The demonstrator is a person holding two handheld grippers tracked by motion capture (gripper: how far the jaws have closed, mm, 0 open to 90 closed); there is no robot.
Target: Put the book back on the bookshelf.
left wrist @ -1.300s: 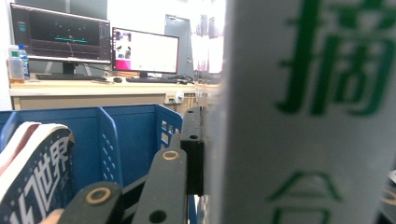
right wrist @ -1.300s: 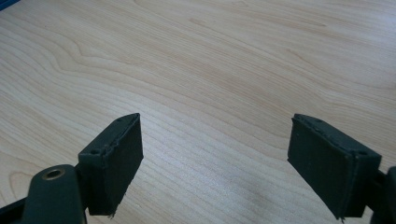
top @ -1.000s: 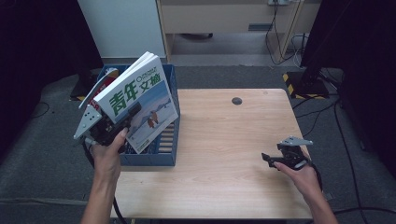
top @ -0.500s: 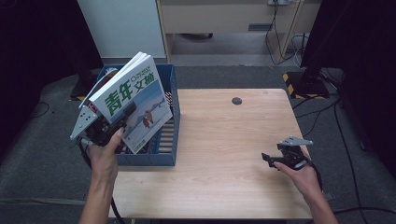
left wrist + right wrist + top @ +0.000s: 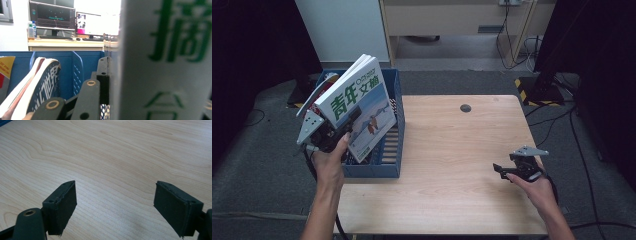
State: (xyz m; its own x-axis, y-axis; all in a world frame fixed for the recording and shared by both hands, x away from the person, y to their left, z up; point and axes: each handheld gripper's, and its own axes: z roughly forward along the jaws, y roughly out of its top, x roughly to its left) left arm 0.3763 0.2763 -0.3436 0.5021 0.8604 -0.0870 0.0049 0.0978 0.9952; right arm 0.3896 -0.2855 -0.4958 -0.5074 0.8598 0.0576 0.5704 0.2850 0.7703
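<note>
A magazine (image 5: 360, 106) with a white and blue cover and green characters is raised, tilted, over the blue bin (image 5: 377, 170). My left gripper (image 5: 348, 118) is shut on its lower edge. In the left gripper view the magazine (image 5: 162, 60) stands close up on the right, pressed against one black finger (image 5: 103, 75); the other jaw is hidden behind it. Over on the right, my right gripper (image 5: 501, 170) rests on the wooden table (image 5: 452, 135) and points left. It is open (image 5: 115, 207) with only bare wood between its pads.
The blue bin hangs off the table's left edge and has slatted dividers. Other books (image 5: 42, 82) lean inside it at the left. A small dark round hole (image 5: 465, 108) sits near the table's far edge. A desk with monitors (image 5: 52, 18) stands beyond.
The left hand has shifted the magazine slightly to the left over the bin. The right gripper has not moved.
</note>
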